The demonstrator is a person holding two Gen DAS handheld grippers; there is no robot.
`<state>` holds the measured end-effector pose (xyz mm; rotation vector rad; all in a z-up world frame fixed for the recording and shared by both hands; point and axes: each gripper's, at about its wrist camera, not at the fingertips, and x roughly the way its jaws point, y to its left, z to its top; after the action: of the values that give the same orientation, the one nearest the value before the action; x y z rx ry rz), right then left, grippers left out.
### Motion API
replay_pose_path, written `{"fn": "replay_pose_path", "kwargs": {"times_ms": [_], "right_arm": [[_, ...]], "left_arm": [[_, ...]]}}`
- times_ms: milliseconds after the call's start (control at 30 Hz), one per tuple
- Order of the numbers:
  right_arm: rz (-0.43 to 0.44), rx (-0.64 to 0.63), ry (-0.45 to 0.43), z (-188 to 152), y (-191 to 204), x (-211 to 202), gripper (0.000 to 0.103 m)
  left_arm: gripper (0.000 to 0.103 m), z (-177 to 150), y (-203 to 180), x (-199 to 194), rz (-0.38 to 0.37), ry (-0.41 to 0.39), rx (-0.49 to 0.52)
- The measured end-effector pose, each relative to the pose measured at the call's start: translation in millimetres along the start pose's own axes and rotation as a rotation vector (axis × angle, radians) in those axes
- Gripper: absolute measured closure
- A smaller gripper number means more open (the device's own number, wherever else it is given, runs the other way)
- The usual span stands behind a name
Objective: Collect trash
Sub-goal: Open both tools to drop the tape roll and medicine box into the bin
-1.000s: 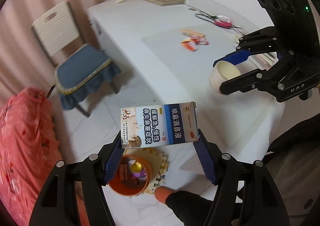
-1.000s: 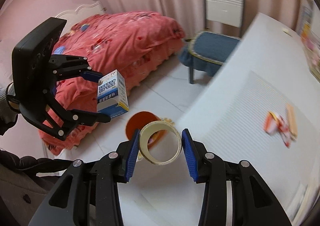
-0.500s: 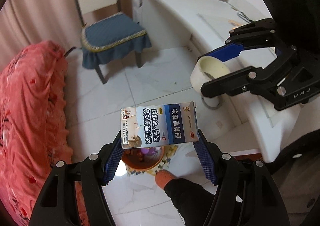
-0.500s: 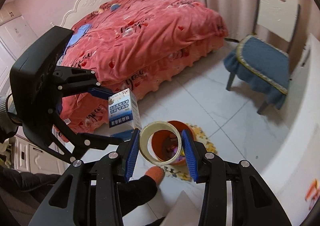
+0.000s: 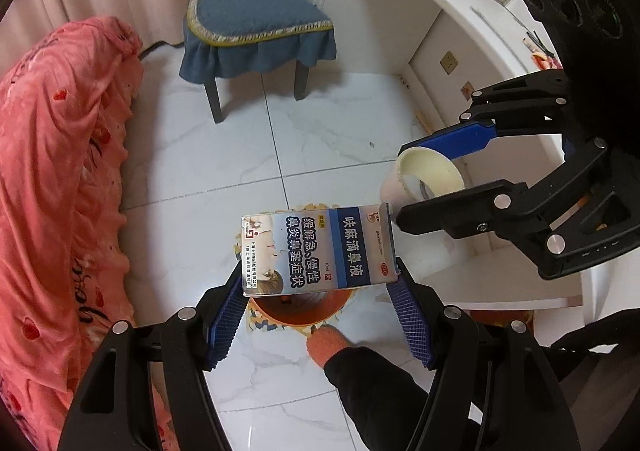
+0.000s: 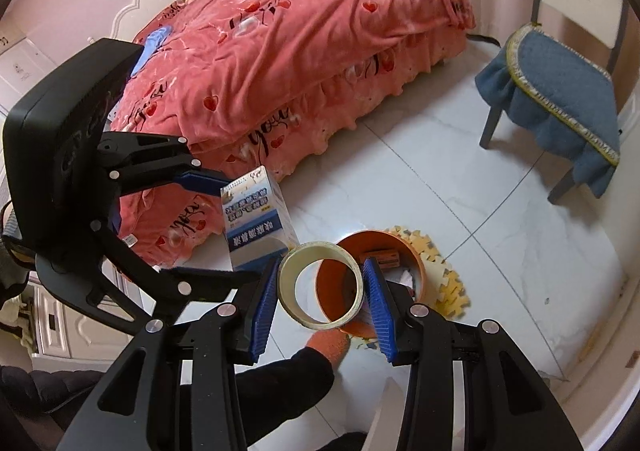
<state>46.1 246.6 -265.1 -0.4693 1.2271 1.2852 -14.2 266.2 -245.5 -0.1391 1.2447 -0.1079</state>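
My left gripper (image 5: 318, 291) is shut on a blue and white medicine box (image 5: 318, 249), also seen in the right wrist view (image 6: 258, 227). It hangs above an orange round bin (image 5: 298, 309) on the floor. My right gripper (image 6: 322, 287) is shut on a cream tape roll (image 6: 322, 285), which shows in the left wrist view (image 5: 426, 179) too. The roll hangs over the orange bin (image 6: 394, 251), which holds some trash. The bin stands on a yellow foam mat (image 6: 444, 283).
A bed with a pink heart-print cover (image 6: 300, 51) lies left of the bin. A chair with a blue cushion (image 5: 256, 19) stands beyond it. The white desk (image 5: 452, 3) is at the right. A foot in an orange sock (image 5: 328, 343) is beside the bin.
Both grippers have swung away from the desk and down toward the floor. The bin now lies right under the box and the tape roll.
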Motion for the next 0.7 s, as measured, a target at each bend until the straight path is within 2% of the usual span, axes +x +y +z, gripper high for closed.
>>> {"fn": "replay_pose_path", "kwargs": {"times_ms": [267,367,600,700], "right_arm": [[0.003,0.035,0.019,4,-7,22,0.058],[-0.014,0.049,0.012,3,-10,25,0.040],[-0.016,0.068,-0.003,-1,-17,17,0.040],[-0.023,0.078,-0.010,-4,-20,11,0.040]], "left_arm": [[0.033,-4,9,18,-0.020,0.026,-0.001],[0.033,-5,11,22,-0.026,0.038,-0.003],[0.033,-5,10,29,-0.031,0.054,0.005],[0.030,-4,7,31,-0.026,0.055,0.014]]}}
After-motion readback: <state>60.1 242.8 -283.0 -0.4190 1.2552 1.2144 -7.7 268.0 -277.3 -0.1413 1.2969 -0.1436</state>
